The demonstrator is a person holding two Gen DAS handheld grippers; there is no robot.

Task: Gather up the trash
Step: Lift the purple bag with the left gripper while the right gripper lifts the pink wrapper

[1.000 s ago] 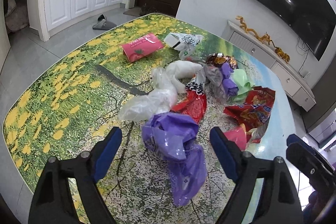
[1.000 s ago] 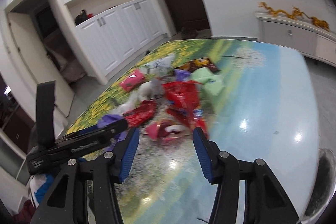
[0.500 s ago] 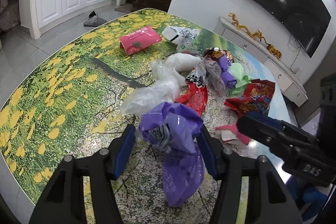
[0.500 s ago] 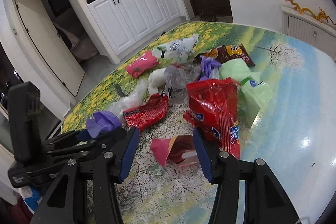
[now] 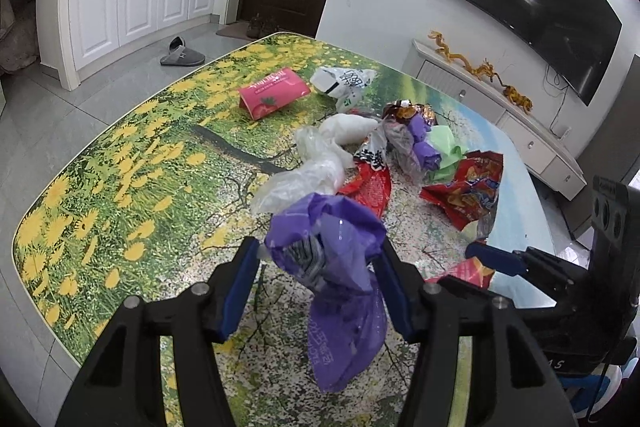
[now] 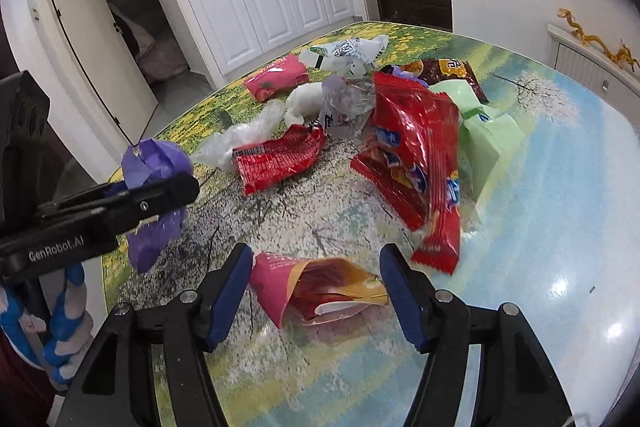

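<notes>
A crumpled purple plastic bag (image 5: 344, 327) hangs between the blue pads of my left gripper (image 5: 316, 255), which is shut on its upper part, just above the table. In the right wrist view the same bag (image 6: 156, 159) shows at the left, held in the left gripper (image 6: 160, 195). My right gripper (image 6: 317, 259) stands low over an open pink-and-yellow wrapper (image 6: 288, 279) lying on the table. Its jaws are opening, the wrapper lies between them, and the pads do not press on it. The right gripper (image 5: 492, 267) also shows at the right of the left wrist view.
The flower-print table (image 5: 120, 163) holds several more pieces: red snack bags (image 6: 412, 147), a flat red wrapper (image 6: 276, 159), clear plastic bags (image 5: 304, 175), a green bag (image 6: 484, 135), a pink tissue pack (image 5: 272, 93) and a white bag (image 5: 344, 83). A slipper (image 5: 182, 53) lies on the floor.
My left gripper has shut on the purple bag and raised it slightly. The right gripper has come down over the pink wrapper, and its jaws now stand wider.
</notes>
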